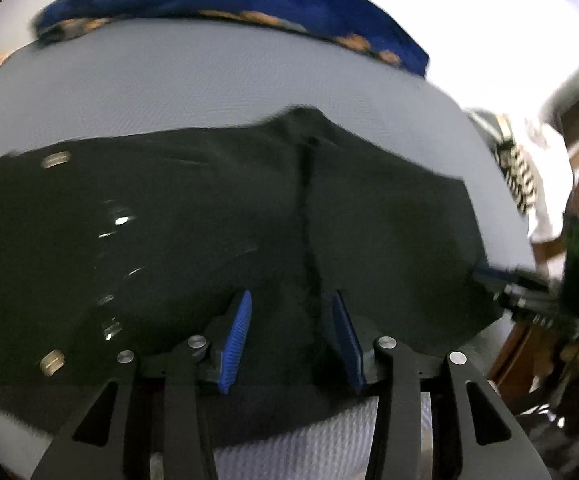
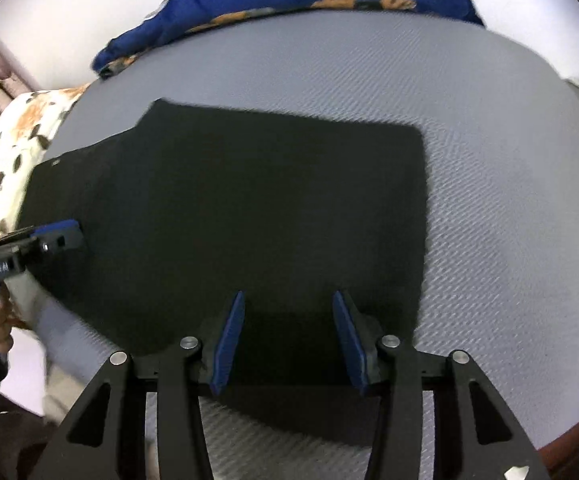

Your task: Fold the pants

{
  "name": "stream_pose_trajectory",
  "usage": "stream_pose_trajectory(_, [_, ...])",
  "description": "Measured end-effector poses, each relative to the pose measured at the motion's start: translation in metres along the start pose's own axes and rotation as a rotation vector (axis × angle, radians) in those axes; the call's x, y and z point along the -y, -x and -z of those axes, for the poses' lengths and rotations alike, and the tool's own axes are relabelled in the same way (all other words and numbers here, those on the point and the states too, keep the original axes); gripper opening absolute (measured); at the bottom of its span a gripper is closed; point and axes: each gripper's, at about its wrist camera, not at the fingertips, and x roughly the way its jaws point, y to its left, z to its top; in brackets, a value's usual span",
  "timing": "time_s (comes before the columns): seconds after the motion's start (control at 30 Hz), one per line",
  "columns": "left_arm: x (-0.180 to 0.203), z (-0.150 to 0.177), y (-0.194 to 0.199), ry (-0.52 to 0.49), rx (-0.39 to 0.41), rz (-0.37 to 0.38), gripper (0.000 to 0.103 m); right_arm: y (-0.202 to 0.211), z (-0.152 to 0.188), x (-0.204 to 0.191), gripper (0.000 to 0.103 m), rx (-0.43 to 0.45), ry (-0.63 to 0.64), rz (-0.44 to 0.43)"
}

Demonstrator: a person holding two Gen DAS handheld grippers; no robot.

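Beyond the dark pants (image 2: pixel 249 208) on the grey mat (image 2: pixel 489 200) lies a blue blanket (image 2: pixel 249 4); both hand-held grippers gape, released.

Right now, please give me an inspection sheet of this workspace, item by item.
Surface: grey textured mat, flat.
Job's things: black pants spread on the mat; metal buttons at one end.
Clutter: blue patterned cloth at the far edge.
Grippers: left tool and right tool both open above the pants' near edge, nothing pinched.
Cables: nothing seen.
Surroundings: spotted bedding beside the mat; white wall.
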Motion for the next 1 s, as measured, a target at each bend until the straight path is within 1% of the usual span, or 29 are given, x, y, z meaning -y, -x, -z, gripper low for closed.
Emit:
stream_pose_trajectory(0.03, [-0.006, 0.003, 0.01, 0.013, 0.015, -0.007, 0.045, -0.001, 0.002, -0.006, 0.045, -0.009, 0.005, -0.019])
stream_pose_trajectory(0.1, [-0.023, 0.008, 0.032, 0.05, 0.051, -0.018, 0.05, -0.006, 0.003, -0.022, 0.045, -0.028, 0.023, -0.056])
stream_pose_trajectory(0.23, [-0.065, 0.023, 0.074, 0.153, 0.105, -0.039, 0.051, -0.02, 0.003, -0.07, 0.045, -0.066, 0.105, -0.118])
stream_pose_trajectory(0.3, [-0.083, 0.03, 0.086, 0.198, 0.119, -0.049, 0.051, -0.027, 0.002, -0.094, 0.045, -0.09, 0.143, -0.154])
stream_pose_trajectory(0.43, [-0.118, 0.049, 0.105, 0.283, 0.139, -0.069, 0.051, -0.039, -0.002, -0.136, 0.045, -0.111, 0.234, -0.168])
stream_pose_trajectory(0.5, [-0.134, 0.059, 0.109, 0.331, 0.139, -0.06, 0.051, -0.042, -0.004, -0.15, 0.045, -0.121, 0.258, -0.179])
stream_pose_trajectory(0.57, [-0.148, 0.066, 0.11, 0.376, 0.131, -0.024, 0.051, -0.044, -0.007, -0.161, 0.045, -0.122, 0.273, -0.193])
stream_pose_trajectory(0.63, [-0.165, 0.076, 0.107, 0.448, 0.122, 0.051, 0.051, -0.044, -0.012, -0.166, 0.046, -0.114, 0.262, -0.197])
stream_pose_trajectory(0.7, [-0.18, 0.085, 0.102, 0.524, 0.112, 0.118, 0.051, -0.041, -0.016, -0.169, 0.049, -0.088, 0.255, -0.19])
stream_pose_trajectory(0.8, [-0.196, 0.094, 0.091, 0.596, 0.104, 0.195, 0.051, -0.035, -0.022, -0.163, 0.055, -0.059, 0.231, -0.169])
stream_pose_trajectory(0.87, [-0.203, 0.097, 0.084, 0.625, 0.099, 0.23, 0.051, -0.03, -0.024, -0.155, 0.055, -0.041, 0.215, -0.139])
stream_pose_trajectory(1.0, [-0.212, 0.096, 0.069, 0.663, 0.101, 0.286, 0.051, -0.026, -0.029, -0.132, 0.055, -0.044, 0.133, -0.11])
